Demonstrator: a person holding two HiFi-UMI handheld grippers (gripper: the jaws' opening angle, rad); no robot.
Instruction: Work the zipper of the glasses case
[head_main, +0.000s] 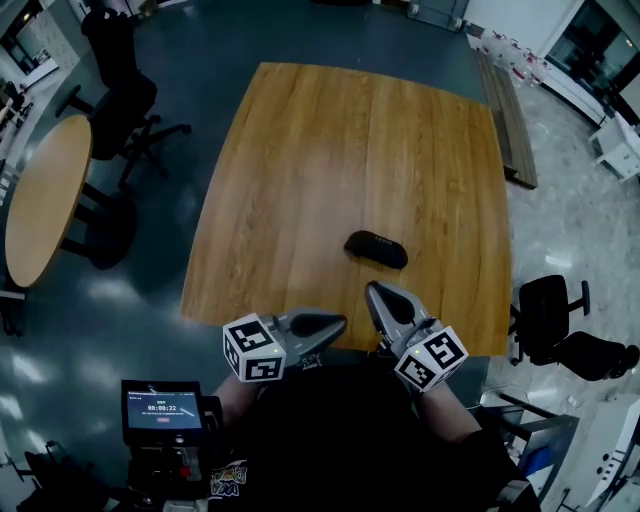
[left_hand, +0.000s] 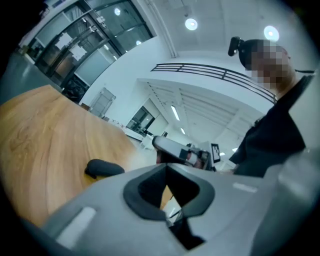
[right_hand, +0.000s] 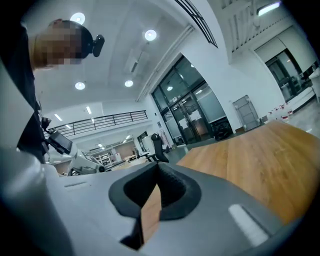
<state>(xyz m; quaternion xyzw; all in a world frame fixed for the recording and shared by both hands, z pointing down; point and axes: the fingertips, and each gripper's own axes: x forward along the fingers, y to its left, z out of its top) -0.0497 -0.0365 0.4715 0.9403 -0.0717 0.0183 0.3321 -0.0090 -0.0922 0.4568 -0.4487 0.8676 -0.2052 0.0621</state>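
Glasses case (head_main: 376, 249), dark and closed-looking, lies flat on the wooden counter (head_main: 330, 140), in the half of the counter nearer the person and a little right of its middle, with nothing touching it. Whether its zipper is run shut or partly open cannot be told at this range. Neither tool is at work. The left gripper (head_main: 332, 324) is held at the counter's near edge, close to the person's body and pointing level across that edge toward its partner, with its jaws pressed together on nothing. The right gripper (head_main: 380, 293) is also at the counter's near edge, well short of the case. It is level too, angled out over the wood in the case's direction, and its jaws likewise meet with nothing between them. Judged from this, the zipper step is not in hand and both hands are parked between actions. The next move would call for opening both sets of jaws and carrying them out over the counter. One would steady the case's body against sliding on the smooth wood, while the other finds the small pull tab, pinches it squarely and draws it along the seam.
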